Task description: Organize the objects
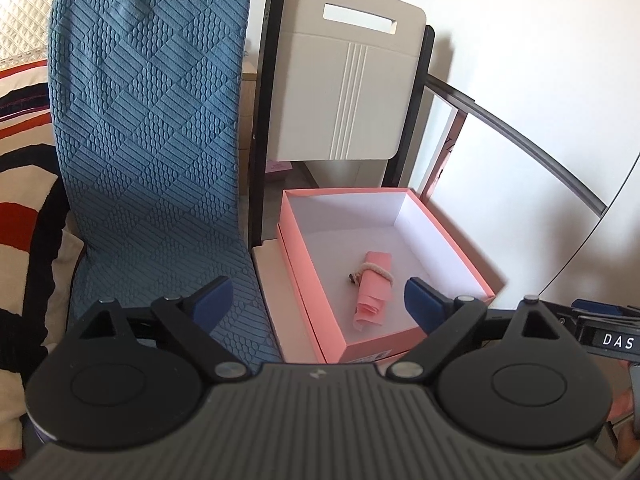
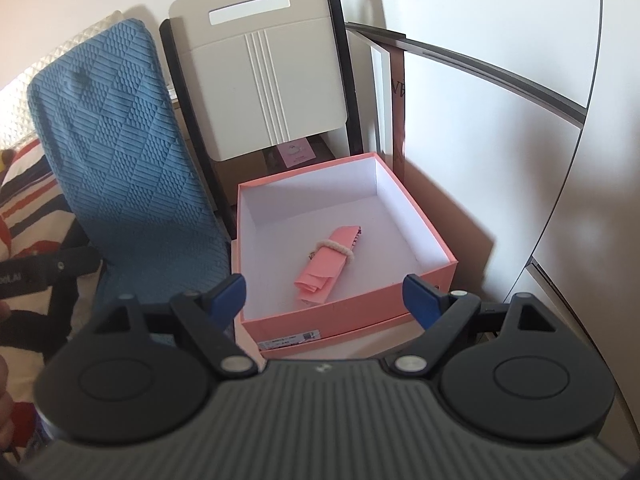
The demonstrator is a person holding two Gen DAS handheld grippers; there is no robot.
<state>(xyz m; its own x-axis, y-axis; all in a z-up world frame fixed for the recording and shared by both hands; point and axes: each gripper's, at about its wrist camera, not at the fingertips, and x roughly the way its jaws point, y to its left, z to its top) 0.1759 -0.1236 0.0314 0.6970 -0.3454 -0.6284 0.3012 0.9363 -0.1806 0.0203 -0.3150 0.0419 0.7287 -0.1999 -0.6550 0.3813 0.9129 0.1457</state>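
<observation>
An open pink box [image 1: 304, 280] with a white inside stands on a pale chair seat; it also shows in the right wrist view [image 2: 352, 308]. Inside lies a rolled pink cloth [image 1: 374, 292] tied with a cream cord, seen too in the right wrist view [image 2: 326, 266]. My left gripper [image 1: 316, 304] is open and empty, held just before the box's near edge. My right gripper [image 2: 324, 296] is open and empty, over the box's near wall. Part of the right gripper [image 1: 604, 328] shows at the right edge of the left wrist view.
A blue textured cushion [image 1: 152, 140] leans upright left of the box. A white folding chair back [image 1: 348, 80] stands behind the box. A striped red, black and white pillow [image 1: 24, 208] lies far left. A white wall [image 1: 540, 60] with a grey rail is on the right.
</observation>
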